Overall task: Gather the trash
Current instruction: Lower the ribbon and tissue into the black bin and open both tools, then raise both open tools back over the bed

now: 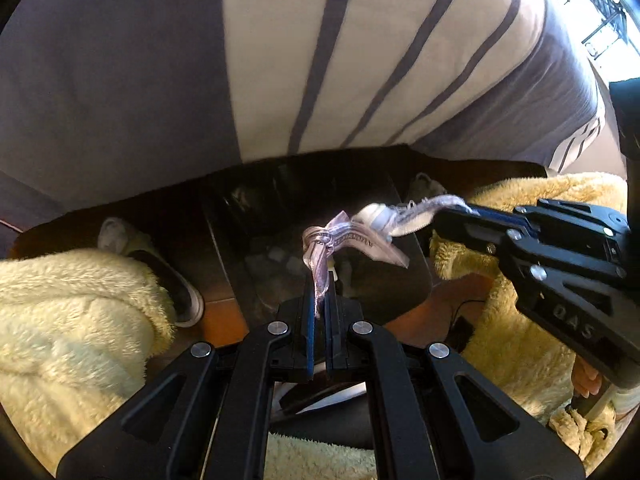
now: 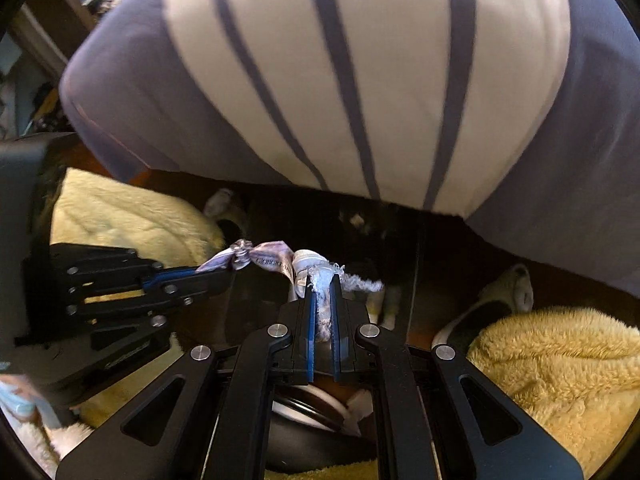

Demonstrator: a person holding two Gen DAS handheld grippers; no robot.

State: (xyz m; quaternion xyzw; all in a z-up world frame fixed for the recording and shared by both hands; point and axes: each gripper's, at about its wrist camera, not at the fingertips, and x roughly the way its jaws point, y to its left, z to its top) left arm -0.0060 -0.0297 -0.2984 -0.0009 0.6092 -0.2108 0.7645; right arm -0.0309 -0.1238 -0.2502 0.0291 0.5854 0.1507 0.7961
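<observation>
Left gripper (image 1: 320,296): black, blue-lined, jaws closed tight on one end of the wrapper (image 1: 352,236).
Right gripper (image 2: 323,284): same build, jaws clamped on the other, frayed end.
Wrapper: one crumpled strip, pale lilac film with dark print, knotted near the left end, white wad (image 1: 376,216) near the middle; stretched in the air between both grippers, directly above the bin (image 1: 416,280).
Bin: one, dark, glossy liner, rounded rim, pale scraps blurred inside.
Fleece trouser legs (image 1: 68,312): two, fluffy, cream-yellow, one on each side of the bin.
Slippers (image 1: 176,280): two, pale, dark inside, on brown wooden floor (image 1: 220,324).
Bedding (image 1: 360,52): one, smooth fabric, cream with grey-blue stripes, bulging beyond the bin.
</observation>
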